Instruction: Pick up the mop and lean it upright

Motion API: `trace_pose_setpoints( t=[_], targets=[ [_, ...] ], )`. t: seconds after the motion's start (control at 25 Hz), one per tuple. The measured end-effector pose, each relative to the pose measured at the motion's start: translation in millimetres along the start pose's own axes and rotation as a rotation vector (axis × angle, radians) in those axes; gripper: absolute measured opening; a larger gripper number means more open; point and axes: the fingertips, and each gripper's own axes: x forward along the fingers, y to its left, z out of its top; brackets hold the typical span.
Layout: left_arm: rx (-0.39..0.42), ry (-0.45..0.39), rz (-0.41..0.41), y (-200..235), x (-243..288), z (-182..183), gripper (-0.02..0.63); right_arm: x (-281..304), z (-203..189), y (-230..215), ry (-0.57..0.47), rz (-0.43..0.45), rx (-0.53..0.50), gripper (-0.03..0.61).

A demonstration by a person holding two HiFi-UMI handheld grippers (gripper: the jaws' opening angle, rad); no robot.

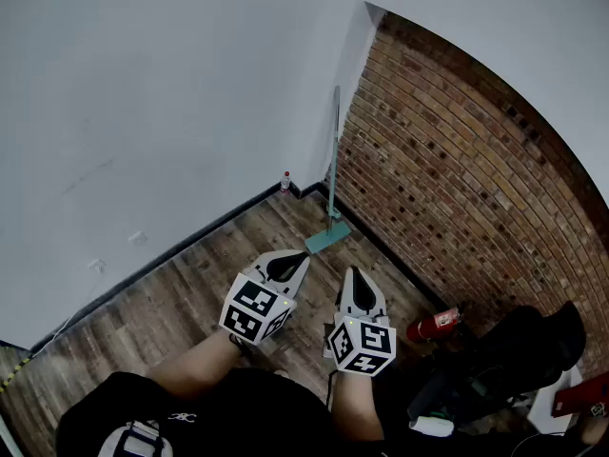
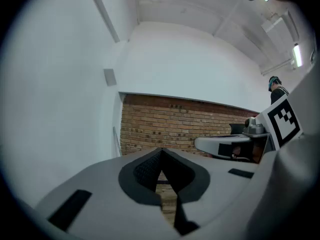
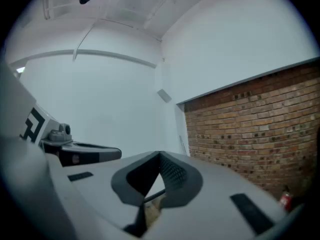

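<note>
Both closed, empty, left tongs, right tongs

- A bare, loft-like studio or utility room, not a furnished home: an exposed brick wall meets a plain white wall at a corner.
- The wood-plank floor runs up to the brick wall, edged with black skirting.
- A red fire extinguisher sits on the floor at the foot of the brick wall.
- A mop stands in the corner at the brick wall's end, with a small bottle near it.
- Above the brick wall is a high white ceiling with a strip light.
</note>
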Motion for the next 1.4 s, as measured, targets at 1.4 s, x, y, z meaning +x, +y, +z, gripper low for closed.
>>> trace_pose_setpoints(
  t=[1.4],
  targets=[
    [-0.047,0.038,-0.038,73.5,219.0,13.4,-0.009,196.5,2.9,-94.5,0.11,0.112,-0.043,0.014]
  ],
)
